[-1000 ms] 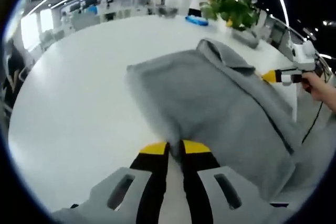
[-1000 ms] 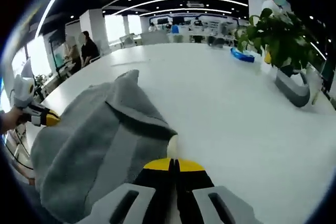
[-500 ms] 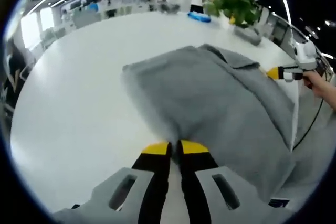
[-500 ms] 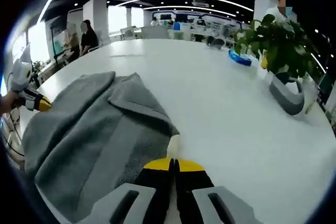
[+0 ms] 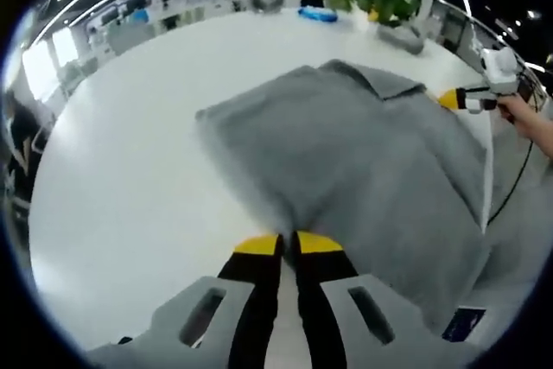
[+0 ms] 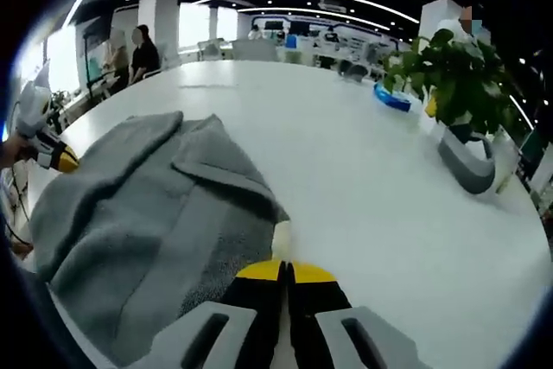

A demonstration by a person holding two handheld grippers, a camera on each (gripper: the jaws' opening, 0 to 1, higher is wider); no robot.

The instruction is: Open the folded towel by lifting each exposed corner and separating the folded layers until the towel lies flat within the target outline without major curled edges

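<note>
- Pinching opposite edges of the grey terry towel (image 5: 346,153): left gripper (image 5: 288,243) and right gripper (image 6: 285,270) both clenched on it.
- Towel's fold ridge runs away from my right jaws; left gripper nearer the flat layer.

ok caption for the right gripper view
Right gripper pinching a grey towel edge on a white table, potted plant behind.

A grey terry towel (image 5: 346,162) lies spread over the near part of the white table (image 5: 130,127), partly opened, with one layer folded back in a raised ridge along its far side and its near edge draping over the table's edge.
</note>
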